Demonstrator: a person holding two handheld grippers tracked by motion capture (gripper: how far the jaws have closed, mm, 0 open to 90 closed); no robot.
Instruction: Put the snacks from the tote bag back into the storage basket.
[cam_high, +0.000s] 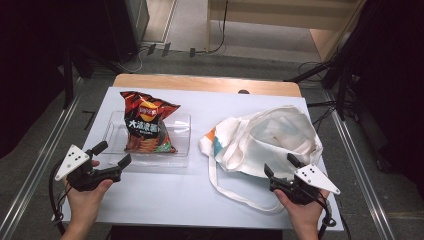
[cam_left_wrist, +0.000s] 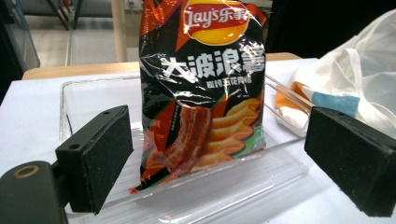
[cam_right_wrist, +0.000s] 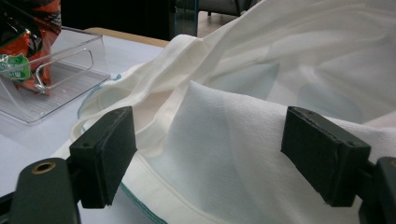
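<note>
Both hand-held grippers gape wide: left facing the chip bag in its clear tray, right at the tote bag.

I see a glossy, crinkled foil chip bag in a clear, smooth plastic tray; the tote bag is matt woven cloth, the desk smooth and matt.

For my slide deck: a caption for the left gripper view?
Open left gripper faces a chip bag lying in a clear tray.
</note>
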